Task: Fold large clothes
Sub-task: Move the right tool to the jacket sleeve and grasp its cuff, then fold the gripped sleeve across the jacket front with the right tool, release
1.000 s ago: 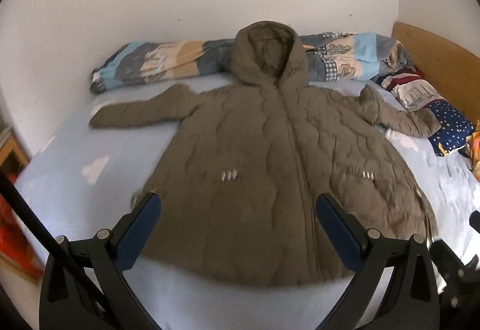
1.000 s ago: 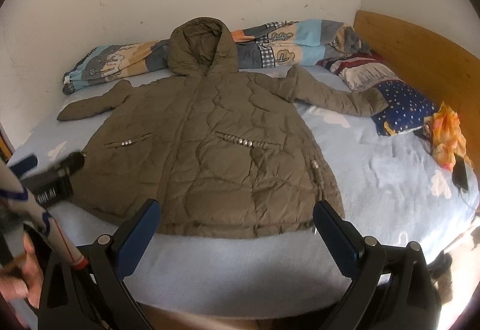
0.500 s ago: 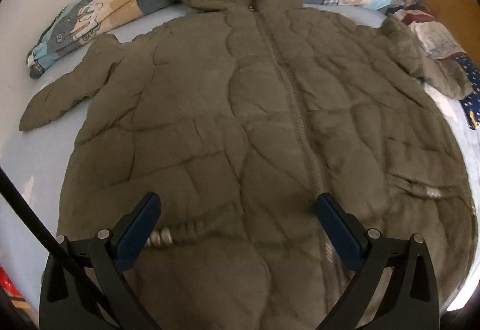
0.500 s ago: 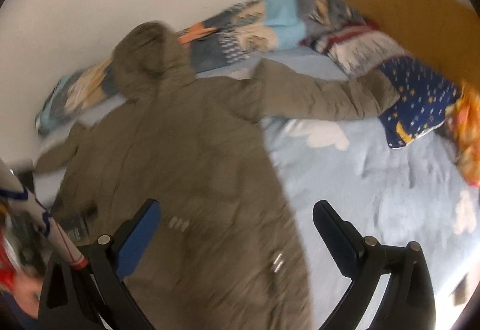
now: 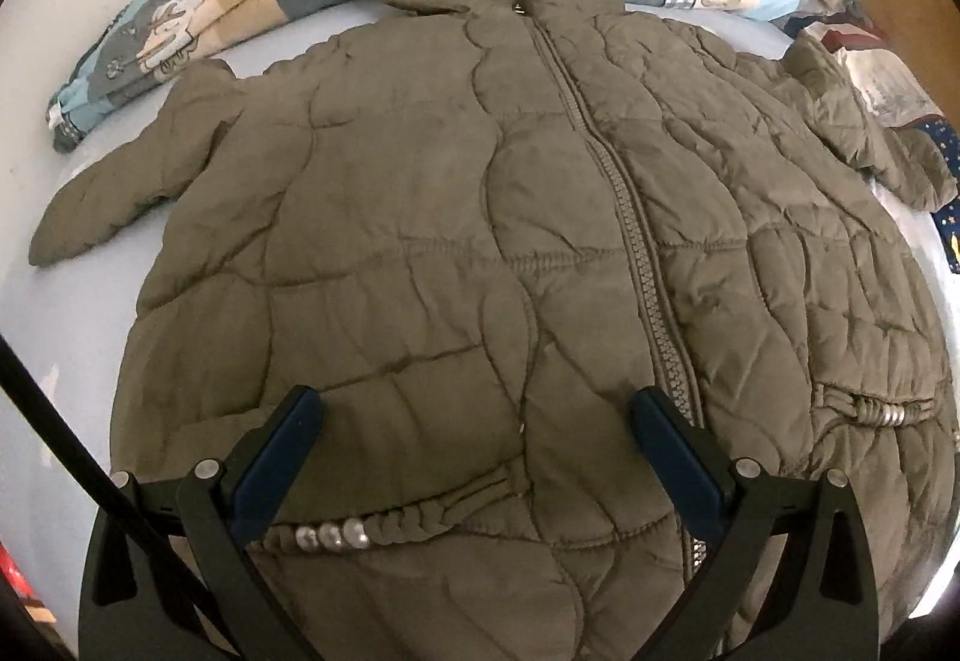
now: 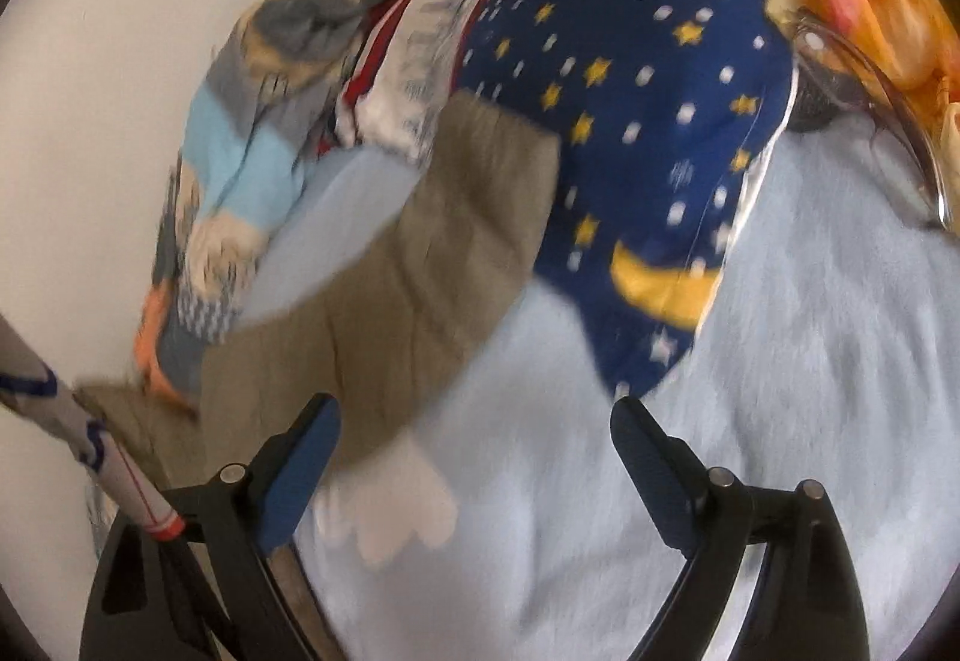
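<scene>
Olive jacket [image 5: 480,241] lies flat on the bed [image 6: 750,421]. Left tongs [image 5: 474,457] gape empty above its hem; right tongs [image 6: 474,457], closing slightly yet empty, hover beside its sleeve [image 6: 420,253].

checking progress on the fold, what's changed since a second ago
Both grippers closed in on the coat: the left gripper over its lower front, the right gripper swinging toward the far sleeve, its fingers just closing slightly on nothing. The coat lies flat as before, unheld.

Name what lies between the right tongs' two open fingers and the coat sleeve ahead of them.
Only bare light-blue bedsheet lies between the right tongs and the coat sleeve, as the right wrist view shows.
</scene>
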Motion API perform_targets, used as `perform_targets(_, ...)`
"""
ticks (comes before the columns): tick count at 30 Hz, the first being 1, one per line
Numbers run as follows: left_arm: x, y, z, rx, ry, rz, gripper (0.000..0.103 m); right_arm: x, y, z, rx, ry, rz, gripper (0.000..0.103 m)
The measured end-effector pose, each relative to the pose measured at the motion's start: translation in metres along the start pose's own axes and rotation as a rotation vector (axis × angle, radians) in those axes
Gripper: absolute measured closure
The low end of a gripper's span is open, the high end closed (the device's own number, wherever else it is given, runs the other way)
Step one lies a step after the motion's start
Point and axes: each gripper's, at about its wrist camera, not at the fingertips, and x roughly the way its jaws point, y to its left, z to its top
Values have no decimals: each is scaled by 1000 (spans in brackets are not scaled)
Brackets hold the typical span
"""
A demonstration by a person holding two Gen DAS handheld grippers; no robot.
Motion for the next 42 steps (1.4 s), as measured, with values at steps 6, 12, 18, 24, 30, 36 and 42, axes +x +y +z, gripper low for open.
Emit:
perform_targets(6,-2,-3,-1,33,-21,9,0,29,2,38,7,-21,28,18)
perform_targets(12,1,1,1,22,-28,-11,0,65,-9,51,45,-8,-64,26)
perform_targets(18,1,1,1,26,-32,-8,0,89,-16,69,19,5,-88,45)
perform_targets(24,-2,4,0,4,-22,-23,0,61,-6,66,-11,-13,-37,81)
perform_targets(30,-15,1,1,-2,-54,-44,0,13,28,62,-87,-47,-57,82)
perform_targets(36,-31,4,4,-23,-91,-60,0,-38,81,58,-173,-90,-37,84)
perform_targets(42,-47,19,8,-88,-120,-89,0,-90,173,41,-279,-130,38,84)
